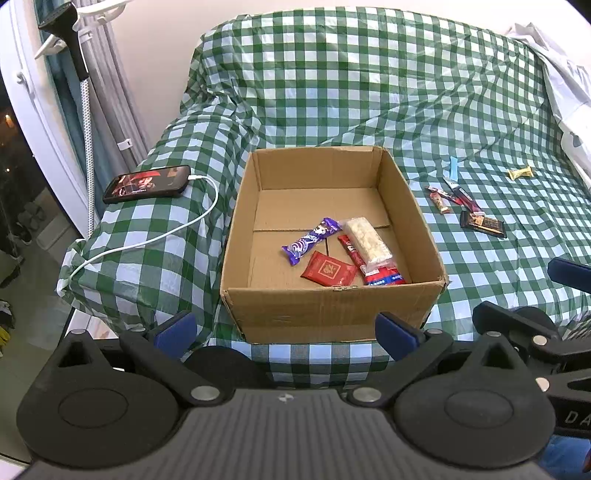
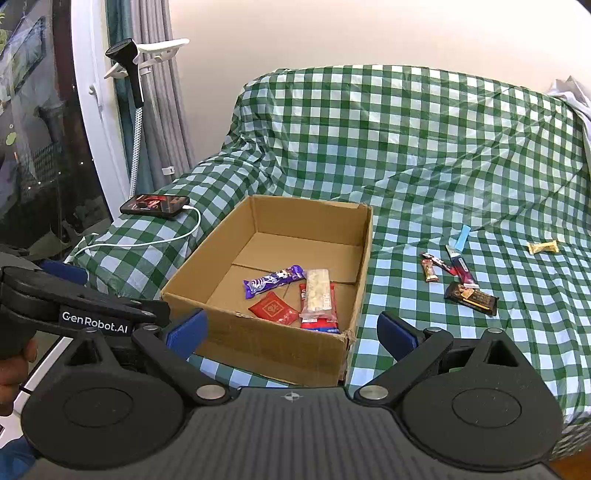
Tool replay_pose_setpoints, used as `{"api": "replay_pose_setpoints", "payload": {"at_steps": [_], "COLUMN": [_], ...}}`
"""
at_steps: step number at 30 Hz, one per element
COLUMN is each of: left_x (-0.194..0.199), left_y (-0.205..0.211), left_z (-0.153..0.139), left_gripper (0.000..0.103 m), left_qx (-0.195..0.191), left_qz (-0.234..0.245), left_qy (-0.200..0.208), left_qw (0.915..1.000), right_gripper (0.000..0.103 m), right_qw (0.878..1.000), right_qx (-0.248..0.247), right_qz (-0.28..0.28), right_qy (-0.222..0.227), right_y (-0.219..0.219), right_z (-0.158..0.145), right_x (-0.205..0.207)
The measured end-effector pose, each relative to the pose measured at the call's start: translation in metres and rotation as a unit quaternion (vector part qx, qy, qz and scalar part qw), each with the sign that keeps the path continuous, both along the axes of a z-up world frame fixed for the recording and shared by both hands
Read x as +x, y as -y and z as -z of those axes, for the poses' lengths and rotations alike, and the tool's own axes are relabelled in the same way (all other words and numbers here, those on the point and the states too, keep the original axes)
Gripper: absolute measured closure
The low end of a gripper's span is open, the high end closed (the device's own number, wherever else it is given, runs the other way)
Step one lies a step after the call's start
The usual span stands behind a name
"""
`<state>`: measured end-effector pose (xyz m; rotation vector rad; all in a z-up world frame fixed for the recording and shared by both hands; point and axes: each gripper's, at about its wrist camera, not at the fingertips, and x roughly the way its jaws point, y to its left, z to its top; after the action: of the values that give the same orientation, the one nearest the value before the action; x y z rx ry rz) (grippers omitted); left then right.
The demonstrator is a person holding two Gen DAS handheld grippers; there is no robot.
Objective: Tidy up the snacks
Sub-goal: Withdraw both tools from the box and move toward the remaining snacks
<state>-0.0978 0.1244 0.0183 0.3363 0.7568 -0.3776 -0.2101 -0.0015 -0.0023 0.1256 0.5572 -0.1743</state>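
An open cardboard box [image 1: 410, 206] [image 2: 266, 339] sits on a green checked cloth. Inside lie a purple bar [image 1: 310, 240] [image 2: 273, 281], a red packet [image 1: 328, 268] [image 2: 275, 308], a long red pack [image 1: 384, 275] [image 2: 319, 323] and a pale clear-wrapped bar [image 1: 367, 238] [image 2: 318, 291] on top of it. Loose snacks lie right of the box: a dark bar [image 1: 483, 223] [image 2: 471, 298], small bars [image 1: 441, 199] [image 2: 430, 269], a pink-striped stick [image 1: 466, 197] [image 2: 461, 269], a light blue stick [image 1: 453, 168] [image 2: 462, 237] and a gold candy [image 1: 520, 172] [image 2: 542, 247]. My left gripper [image 1: 286, 328] and right gripper [image 2: 291, 332] are open and empty, in front of the box.
A phone [image 1: 147, 183] [image 2: 155, 205] with a white charging cable [image 1: 147, 242] [image 2: 147, 242] lies on the covered armrest left of the box. A handheld steamer [image 1: 66, 29] [image 2: 127, 61] hangs by the curtains. White cloth [image 1: 565, 85] lies at the far right.
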Motion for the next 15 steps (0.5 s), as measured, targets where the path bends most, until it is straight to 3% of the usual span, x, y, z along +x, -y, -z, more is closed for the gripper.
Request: {"api": "replay_pose_setpoints", "payload": {"at_steps": [15], "left_x": [0.004], "left_y": [0.011], "left_z": [0.005], "left_gripper": [0.000], "left_qx": [0.023], "left_qz": [0.009], "left_qy": [-0.004], "left_qw": [0.9997], "right_gripper": [0.005], "right_qw": [1.000], "right_qx": [0.023], "right_qz": [0.016], "right_qy": [-0.007], "right_y": [0.006], "right_z": [0.002], "right_x": [0.005]}}
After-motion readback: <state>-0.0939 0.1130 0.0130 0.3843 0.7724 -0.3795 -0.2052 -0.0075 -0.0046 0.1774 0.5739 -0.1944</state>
